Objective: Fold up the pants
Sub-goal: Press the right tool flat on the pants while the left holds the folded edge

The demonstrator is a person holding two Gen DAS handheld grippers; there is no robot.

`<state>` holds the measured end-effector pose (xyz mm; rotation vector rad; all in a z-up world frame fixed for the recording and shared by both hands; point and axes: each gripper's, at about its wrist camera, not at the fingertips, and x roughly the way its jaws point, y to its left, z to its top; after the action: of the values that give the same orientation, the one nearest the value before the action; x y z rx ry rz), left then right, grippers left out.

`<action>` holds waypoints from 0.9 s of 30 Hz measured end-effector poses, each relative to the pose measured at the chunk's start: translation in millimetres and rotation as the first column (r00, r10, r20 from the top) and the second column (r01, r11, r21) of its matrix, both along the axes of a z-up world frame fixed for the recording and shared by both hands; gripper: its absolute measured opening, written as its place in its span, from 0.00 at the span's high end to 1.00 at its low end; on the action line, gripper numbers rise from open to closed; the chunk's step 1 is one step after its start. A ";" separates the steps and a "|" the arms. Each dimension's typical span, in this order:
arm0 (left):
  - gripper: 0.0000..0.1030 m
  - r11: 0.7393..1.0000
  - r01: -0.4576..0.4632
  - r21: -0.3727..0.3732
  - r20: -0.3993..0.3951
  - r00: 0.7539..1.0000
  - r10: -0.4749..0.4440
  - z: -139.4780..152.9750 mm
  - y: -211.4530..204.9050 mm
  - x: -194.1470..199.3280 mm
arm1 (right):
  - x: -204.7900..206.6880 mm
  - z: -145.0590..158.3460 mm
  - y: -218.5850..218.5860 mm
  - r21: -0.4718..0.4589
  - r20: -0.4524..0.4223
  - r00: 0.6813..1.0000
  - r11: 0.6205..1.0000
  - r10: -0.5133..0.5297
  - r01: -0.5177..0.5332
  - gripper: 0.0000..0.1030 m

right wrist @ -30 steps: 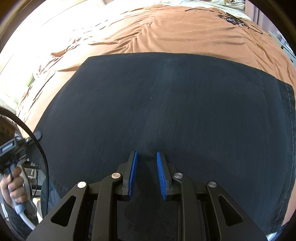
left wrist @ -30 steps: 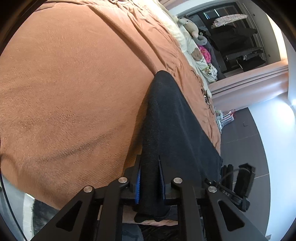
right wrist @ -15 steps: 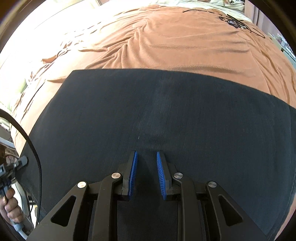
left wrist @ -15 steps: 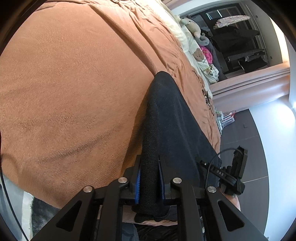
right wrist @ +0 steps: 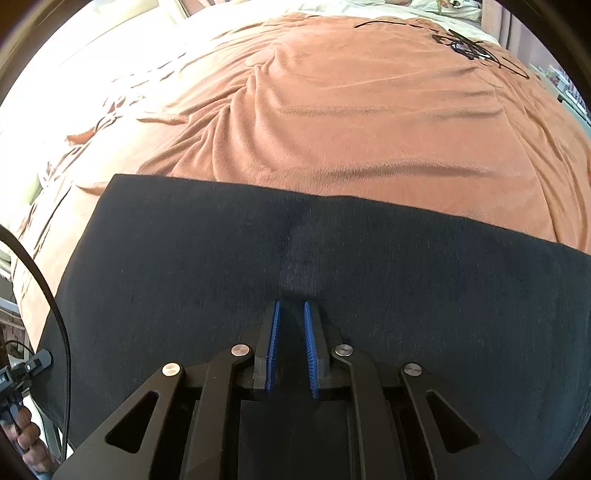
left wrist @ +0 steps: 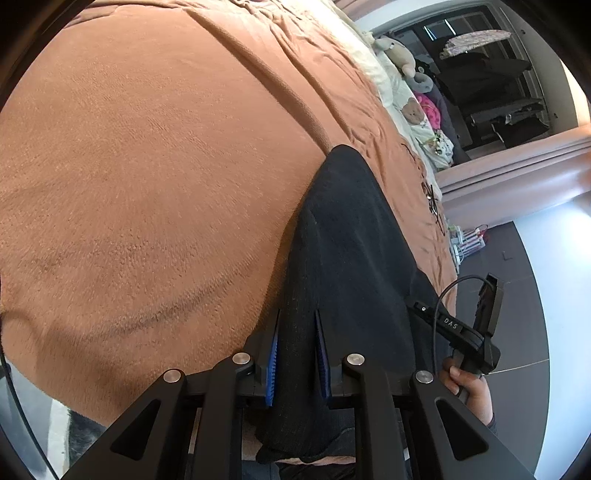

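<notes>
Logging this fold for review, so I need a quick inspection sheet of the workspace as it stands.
Surface: bed with orange blanket, wrinkled.
Job's things: black pants spread flat on the blanket.
Clutter: plush toys at the far end of the bed.
Grippers: left gripper shut on pants edge; right gripper on pants, jaws slightly apart, grip unclear.
Cables: black cable on blanket; gripper cable.
Surroundings: dark floor, chair.

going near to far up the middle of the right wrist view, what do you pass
right gripper → black pants → orange blanket → tangled black cable → pale bedding
</notes>
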<state>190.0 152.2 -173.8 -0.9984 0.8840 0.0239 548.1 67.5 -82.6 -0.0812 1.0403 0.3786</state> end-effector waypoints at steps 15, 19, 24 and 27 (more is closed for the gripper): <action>0.85 0.999 -0.001 -0.051 0.056 0.998 0.004 5.0 6.8 -13.2 | -47.0 12.3 -28.2 0.050 -0.049 0.999 0.999 0.017 -0.015 0.91; 0.85 0.999 0.002 -0.050 0.042 0.999 0.000 4.0 6.1 -10.3 | -41.1 12.0 -26.8 0.056 -0.050 0.999 0.998 0.000 0.003 0.91; 0.84 1.000 0.000 -0.030 0.010 1.000 0.001 1.9 3.4 -2.2 | -20.1 10.4 -16.5 0.056 -0.038 0.999 0.998 -0.015 0.017 0.91; 0.84 1.000 -0.004 -0.019 -0.008 1.000 0.004 -0.7 3.8 2.4 | -4.7 8.8 -11.0 0.037 -0.025 0.999 0.999 -0.031 0.032 0.92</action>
<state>192.4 156.0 -174.5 -1.0183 0.8912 0.0227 543.4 56.4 -73.7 -0.0268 1.0566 0.3712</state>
